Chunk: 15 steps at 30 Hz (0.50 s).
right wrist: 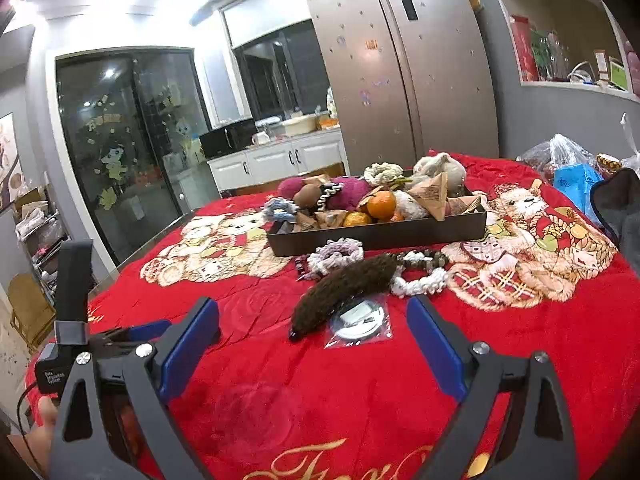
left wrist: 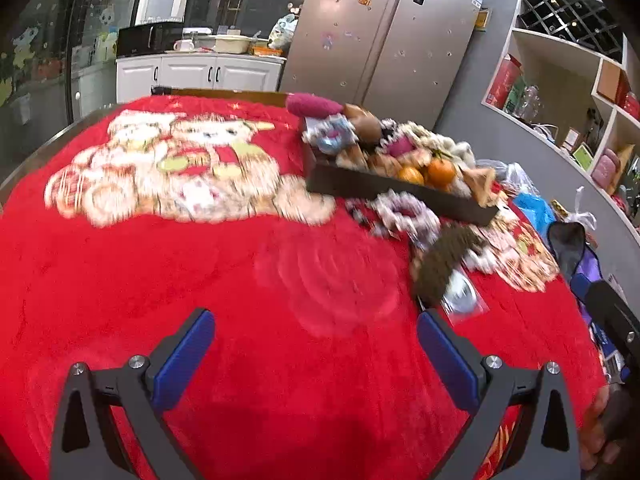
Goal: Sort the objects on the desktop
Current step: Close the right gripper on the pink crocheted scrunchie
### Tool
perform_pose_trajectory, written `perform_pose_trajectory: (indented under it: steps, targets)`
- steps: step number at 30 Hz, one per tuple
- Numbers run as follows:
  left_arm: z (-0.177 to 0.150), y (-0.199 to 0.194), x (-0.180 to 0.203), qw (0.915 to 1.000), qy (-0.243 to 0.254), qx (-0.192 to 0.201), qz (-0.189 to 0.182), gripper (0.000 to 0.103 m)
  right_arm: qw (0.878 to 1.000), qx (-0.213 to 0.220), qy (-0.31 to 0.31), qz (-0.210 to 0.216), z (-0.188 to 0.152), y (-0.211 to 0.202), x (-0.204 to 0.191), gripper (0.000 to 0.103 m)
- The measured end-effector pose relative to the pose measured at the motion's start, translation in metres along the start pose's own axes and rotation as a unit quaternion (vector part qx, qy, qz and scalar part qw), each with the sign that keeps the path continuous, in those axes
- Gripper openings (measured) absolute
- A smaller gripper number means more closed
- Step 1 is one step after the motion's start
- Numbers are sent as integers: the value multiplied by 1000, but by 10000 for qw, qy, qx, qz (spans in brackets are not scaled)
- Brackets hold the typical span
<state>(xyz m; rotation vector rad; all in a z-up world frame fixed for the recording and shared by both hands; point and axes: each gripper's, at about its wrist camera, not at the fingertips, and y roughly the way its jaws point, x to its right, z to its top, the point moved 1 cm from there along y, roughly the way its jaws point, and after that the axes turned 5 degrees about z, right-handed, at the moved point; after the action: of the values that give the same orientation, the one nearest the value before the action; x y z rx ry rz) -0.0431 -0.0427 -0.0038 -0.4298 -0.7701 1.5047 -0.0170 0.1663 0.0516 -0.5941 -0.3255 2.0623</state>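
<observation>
A: On the red blanket [right wrist: 280, 400], your dark tray [right wrist: 376, 236] is the landmark. How are your 2 grippers set?

B: Your left gripper [left wrist: 316, 344] stands wide, nothing between its blue pads [left wrist: 182, 364], only bare blanket under it, on the near side of the tray. Your right gripper [right wrist: 312, 336] is also wide and holds nothing; it hangs nearer to you than the tray.

A: Where are the things to sort?

B: Inside the tray, heaped: oranges [right wrist: 381, 204], 2 magenta plush pieces [right wrist: 352, 192], brown paper-wrapped packets [right wrist: 432, 194], a grey plush toy [right wrist: 440, 168], a cream scrunchie [right wrist: 382, 172]. A blue-grey scrunchie [right wrist: 280, 207] sits at the tray's left end; whether it is in or over the rim, you cannot tell.

A: And outside it?

B: Just in front of the tray: a pale lilac scrunchie [right wrist: 334, 254], a white scrunchie [right wrist: 420, 282], a string of dark beads [right wrist: 430, 258]. A long brown fuzzy piece [right wrist: 344, 290] lies across them, slanting toward you. A round silver item in a clear bag [right wrist: 358, 320] touches its near end, between the right gripper's pads and beyond them.
</observation>
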Motion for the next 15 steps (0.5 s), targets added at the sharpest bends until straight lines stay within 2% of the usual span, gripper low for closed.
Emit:
perform_pose_trajectory:
  steps: [8,10,12,15]
  targets:
    - [48,49,14,9967,679,-27,443,103,9965,-585,420,417,48,52,31,96]
    - [61,63,18,9953,788,-57,556,103,9950,-848,411,339,56,69,35,96]
    - [70,74,22,9952,849,-116,481,103,9930,-1109,330,257,61,87,37,94]
    - [78,89,30,9941,976,-157,438,103,9896,-1410,230,193,63,114,38,86]
